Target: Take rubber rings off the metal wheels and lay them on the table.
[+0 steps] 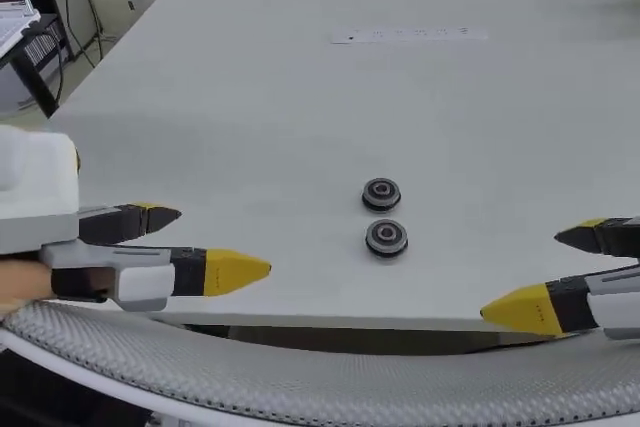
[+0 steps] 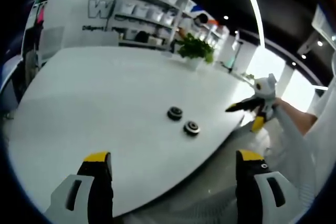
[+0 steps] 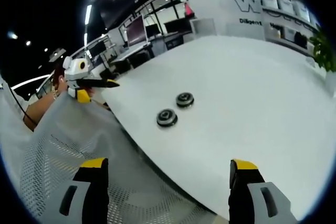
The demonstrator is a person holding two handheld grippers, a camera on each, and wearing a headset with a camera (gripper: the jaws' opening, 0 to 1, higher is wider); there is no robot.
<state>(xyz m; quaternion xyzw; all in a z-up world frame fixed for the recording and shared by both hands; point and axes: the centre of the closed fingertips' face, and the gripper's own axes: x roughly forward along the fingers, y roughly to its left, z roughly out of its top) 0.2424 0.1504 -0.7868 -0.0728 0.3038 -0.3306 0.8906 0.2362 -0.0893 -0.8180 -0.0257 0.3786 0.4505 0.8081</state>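
Two small metal wheels with black rubber rings lie flat on the white table, one (image 1: 381, 194) just behind the other (image 1: 386, 237), near the front edge. They also lie side by side in the left gripper view (image 2: 175, 113) (image 2: 191, 128) and the right gripper view (image 3: 185, 99) (image 3: 166, 117). My left gripper (image 1: 220, 243) hovers open at the table's front left, well short of the wheels. My right gripper (image 1: 535, 272) is open at the front right, also apart from them. Both hold nothing.
A grey mesh chair back (image 1: 300, 367) runs along the bottom, in front of the table edge. A strip of paper (image 1: 410, 35) lies far back on the table. Desks and cables (image 1: 30, 37) stand at the far left.
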